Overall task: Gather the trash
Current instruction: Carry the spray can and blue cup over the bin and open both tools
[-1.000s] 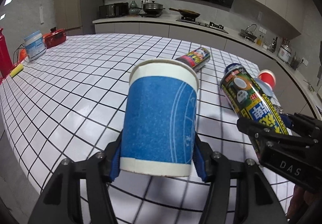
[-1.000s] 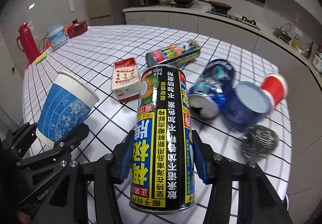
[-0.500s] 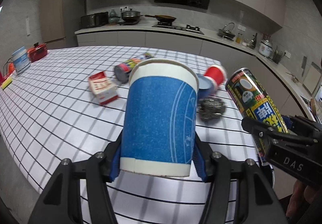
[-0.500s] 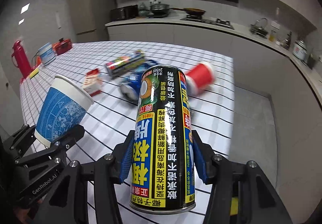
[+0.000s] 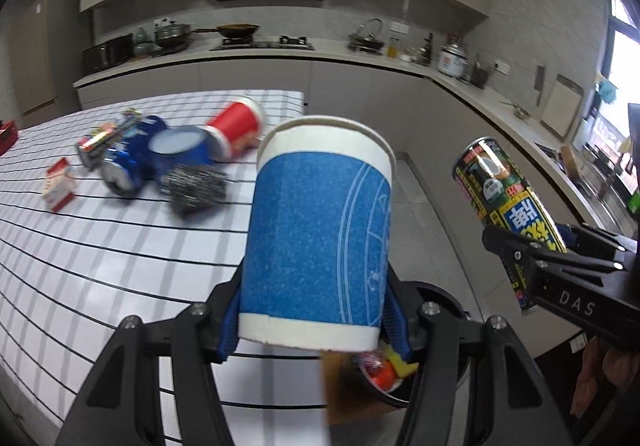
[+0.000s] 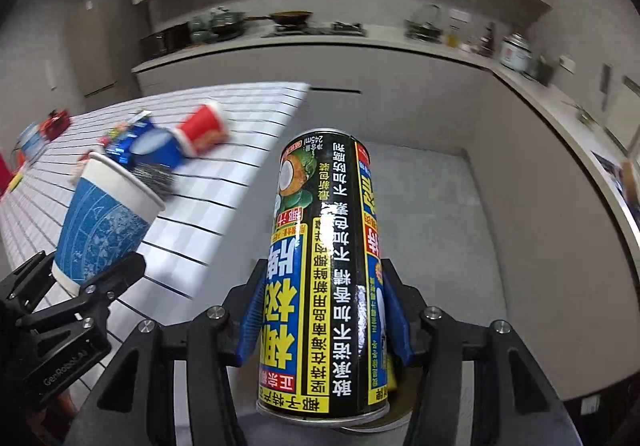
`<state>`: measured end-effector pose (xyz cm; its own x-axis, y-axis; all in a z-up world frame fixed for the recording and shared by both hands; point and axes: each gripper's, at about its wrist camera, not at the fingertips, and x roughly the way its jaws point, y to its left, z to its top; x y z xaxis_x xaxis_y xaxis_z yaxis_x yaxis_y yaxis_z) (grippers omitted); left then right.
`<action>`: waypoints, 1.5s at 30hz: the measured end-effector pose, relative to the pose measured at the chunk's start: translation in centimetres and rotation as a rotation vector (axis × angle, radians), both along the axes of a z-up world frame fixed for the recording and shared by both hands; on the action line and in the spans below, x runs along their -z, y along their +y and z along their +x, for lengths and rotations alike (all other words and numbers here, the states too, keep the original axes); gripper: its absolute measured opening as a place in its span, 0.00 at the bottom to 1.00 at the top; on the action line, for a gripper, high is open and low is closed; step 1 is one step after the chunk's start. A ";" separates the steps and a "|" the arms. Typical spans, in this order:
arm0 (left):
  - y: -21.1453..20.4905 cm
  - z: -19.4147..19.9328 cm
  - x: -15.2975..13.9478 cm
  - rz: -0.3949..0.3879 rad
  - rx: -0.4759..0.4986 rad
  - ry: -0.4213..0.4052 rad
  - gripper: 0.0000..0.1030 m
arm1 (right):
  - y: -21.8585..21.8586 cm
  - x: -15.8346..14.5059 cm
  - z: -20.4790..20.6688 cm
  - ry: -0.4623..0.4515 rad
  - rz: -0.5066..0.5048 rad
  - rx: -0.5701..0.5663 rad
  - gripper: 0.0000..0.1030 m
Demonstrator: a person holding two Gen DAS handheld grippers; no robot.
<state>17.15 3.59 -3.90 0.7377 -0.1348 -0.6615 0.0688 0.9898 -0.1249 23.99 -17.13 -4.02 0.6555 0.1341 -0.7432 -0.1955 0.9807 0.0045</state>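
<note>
My left gripper (image 5: 316, 322) is shut on a blue and white paper cup (image 5: 320, 238), held upright past the end of the white gridded table (image 5: 80, 266). A dark round bin (image 5: 452, 302) shows just below the cup, with red and yellow scraps inside. To the right, my right gripper (image 5: 560, 258) is shut on a black, yellow and blue drink can (image 5: 508, 201). In the right wrist view the can (image 6: 324, 278) stands upright in the right gripper (image 6: 324, 322) over grey floor. There the cup (image 6: 104, 221) and left gripper (image 6: 80, 286) sit at the left.
On the table's far end lie a red cup (image 5: 234, 123), a crushed blue can (image 5: 124, 165), a blue tub (image 5: 178, 149), a steel scourer (image 5: 194, 185), a small red and white carton (image 5: 58, 185) and another can (image 5: 108, 135). Kitchen counters (image 5: 400, 65) run behind and along the right.
Both grippers have swung to the right, from over the table to past its end, still gripping the cup and the can. The bin has come into view under the cup.
</note>
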 end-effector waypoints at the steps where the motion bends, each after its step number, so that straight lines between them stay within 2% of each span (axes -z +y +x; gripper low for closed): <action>1: -1.3 0.0 0.6 -0.006 0.021 0.011 0.58 | -1.2 0.3 -0.1 0.006 -0.004 0.014 0.53; 5: -5.6 -0.3 2.3 -0.007 0.062 0.044 0.58 | -5.6 2.2 -0.6 0.046 -0.011 0.054 0.53; 12: -9.3 -0.6 4.4 -0.017 0.059 0.098 0.58 | -9.8 5.9 -1.7 0.103 -0.019 0.060 0.53; 21: -11.7 -0.9 8.1 -0.020 0.044 0.164 0.58 | -11.5 10.1 -2.1 0.165 -0.035 0.035 0.53; 28: -12.7 -0.3 11.1 -0.034 0.030 0.232 0.58 | -10.7 15.4 -1.5 0.238 -0.078 -0.033 0.53; 33: -13.3 0.6 11.8 -0.055 0.014 0.258 0.58 | -10.3 17.6 -0.6 0.271 -0.097 -0.060 0.53; 35: -13.6 1.1 12.2 -0.084 0.040 0.273 0.60 | -10.1 18.1 0.0 0.275 -0.094 -0.080 0.54; 36: -13.9 1.5 12.5 -0.091 0.057 0.291 0.61 | -9.9 18.4 0.4 0.276 -0.078 -0.107 0.54; 37: -13.8 1.9 12.8 -0.087 0.044 0.315 0.65 | -9.8 18.7 0.7 0.291 -0.064 -0.126 0.61; 38: -13.3 2.1 12.6 -0.088 0.015 0.314 0.78 | -10.0 19.4 1.3 0.322 -0.078 -0.119 0.84; 39: -12.7 2.0 12.2 -0.101 -0.005 0.296 0.83 | -10.3 19.3 1.6 0.310 -0.088 -0.107 0.87; 45: -12.2 2.5 9.7 -0.039 -0.051 0.249 0.83 | -13.0 17.9 2.4 0.292 -0.051 -0.035 0.87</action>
<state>19.64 -8.63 -13.63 0.5593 -0.1307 -0.8186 -0.0188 0.9852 -0.1702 26.42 -30.11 -21.89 0.4090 0.1104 -0.9058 -0.2268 0.9738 0.0162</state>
